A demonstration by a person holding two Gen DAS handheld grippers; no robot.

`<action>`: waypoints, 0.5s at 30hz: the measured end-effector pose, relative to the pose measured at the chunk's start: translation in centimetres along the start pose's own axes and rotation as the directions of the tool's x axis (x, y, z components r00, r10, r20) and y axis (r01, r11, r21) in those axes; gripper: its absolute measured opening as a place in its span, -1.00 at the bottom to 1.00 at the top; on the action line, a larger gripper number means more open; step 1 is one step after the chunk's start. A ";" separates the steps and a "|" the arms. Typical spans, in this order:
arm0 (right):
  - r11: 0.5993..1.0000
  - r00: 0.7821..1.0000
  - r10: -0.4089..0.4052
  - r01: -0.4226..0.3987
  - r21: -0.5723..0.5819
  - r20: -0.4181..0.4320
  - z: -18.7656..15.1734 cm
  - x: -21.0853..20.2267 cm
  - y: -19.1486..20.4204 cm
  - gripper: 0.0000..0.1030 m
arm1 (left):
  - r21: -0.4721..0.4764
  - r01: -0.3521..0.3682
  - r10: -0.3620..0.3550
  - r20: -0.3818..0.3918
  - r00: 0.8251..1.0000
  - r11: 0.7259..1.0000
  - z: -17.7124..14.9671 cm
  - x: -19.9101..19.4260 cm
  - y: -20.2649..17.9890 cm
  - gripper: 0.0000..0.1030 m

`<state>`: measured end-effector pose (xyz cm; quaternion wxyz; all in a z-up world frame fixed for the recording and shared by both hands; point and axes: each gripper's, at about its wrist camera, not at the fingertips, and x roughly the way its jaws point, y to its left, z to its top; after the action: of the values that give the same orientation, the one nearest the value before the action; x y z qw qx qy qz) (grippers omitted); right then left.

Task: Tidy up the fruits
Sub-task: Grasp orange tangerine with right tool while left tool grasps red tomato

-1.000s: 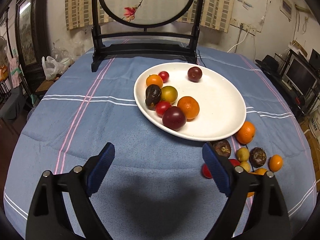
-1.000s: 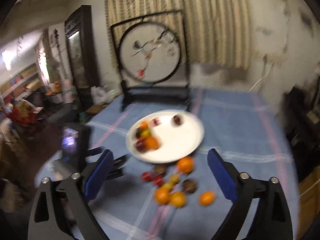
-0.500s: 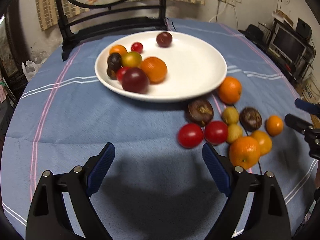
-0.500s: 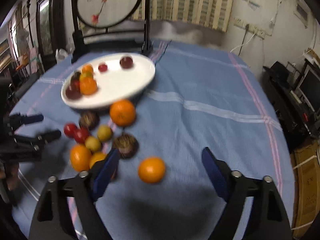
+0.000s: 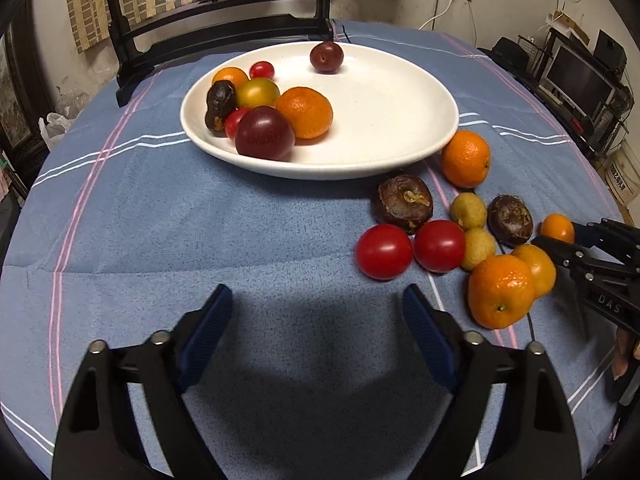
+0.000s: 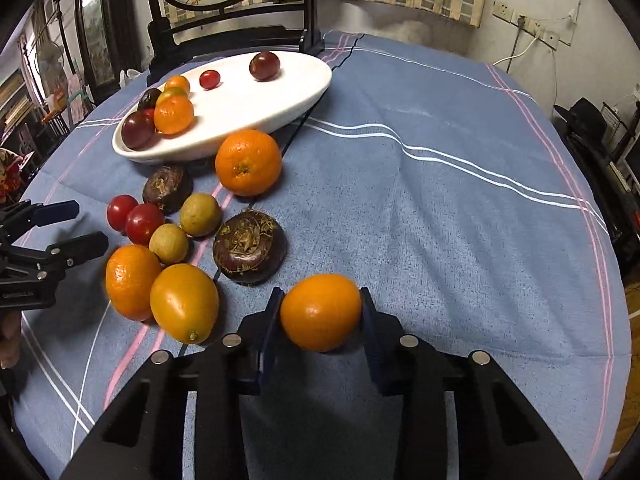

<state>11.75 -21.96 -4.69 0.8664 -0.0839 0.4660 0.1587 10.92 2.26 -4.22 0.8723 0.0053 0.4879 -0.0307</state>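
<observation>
The right claw (image 6: 321,312) is clamped on a small orange fruit (image 6: 320,311), one blue pad on each side of its widest part, low over the blue cloth of the surface (image 6: 440,208). The left claw (image 5: 318,328) hangs with its fingers wide apart and nothing between them, at the near edge, just short of two red tomatoes (image 5: 383,252).

The step in hand looks like carrying the gripped fruit to the white plate (image 6: 256,120), which sits at the far left in the right wrist view. To do it well, lift straight up first. The fruit is round and smooth, so a squeeze off its middle could let it pop out; the hold should be firm but not crushing. A brown, rough-skinned fruit (image 6: 249,246) and an oval orange one (image 6: 184,302) lie just to the left, so a sideways drag would knock them about.

Travel high enough to clear the big orange (image 6: 248,162) resting against the plate's near rim. The plate's left part already holds a cluster of fruit; the right and middle are bare, so that is the better place to set down. Lower until the fruit rests on the plate before letting go, or it may roll off the shallow rim
</observation>
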 end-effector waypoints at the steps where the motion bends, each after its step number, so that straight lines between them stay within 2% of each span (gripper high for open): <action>1: 1.000 1.000 0.008 -0.008 0.008 0.004 0.0 -0.1 -0.1 -0.27 | 0.004 0.009 -0.009 -0.010 1.000 1.000 0.1 0.3 -0.1 0.39; 2: 1.000 1.000 0.017 -0.017 0.015 0.009 -0.1 -0.3 -0.2 -0.28 | 0.006 0.014 -0.014 -0.020 1.000 1.000 0.1 0.6 -0.1 0.34; 6: 0.998 0.999 0.049 -0.050 0.028 0.020 -0.4 -0.9 -0.5 -0.27 | 0.033 0.001 0.000 -0.016 1.000 0.999 0.7 1.3 -0.8 0.36; 14: 0.997 0.997 0.066 -0.067 0.047 0.033 -0.9 -1.6 -0.7 -0.27 | 0.086 0.010 -0.008 -0.019 1.000 0.996 1.4 1.7 -2.4 0.33; 15: 0.996 0.997 0.068 -0.070 0.046 0.032 -0.9 -1.7 -0.6 -0.27 | 0.092 0.015 -0.014 -0.015 1.000 0.996 1.5 1.7 -2.5 0.19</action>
<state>10.40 -23.14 -3.79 0.8692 -0.0448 0.4588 0.1789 12.94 -0.40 -4.87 0.8674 0.0421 0.4923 -0.0594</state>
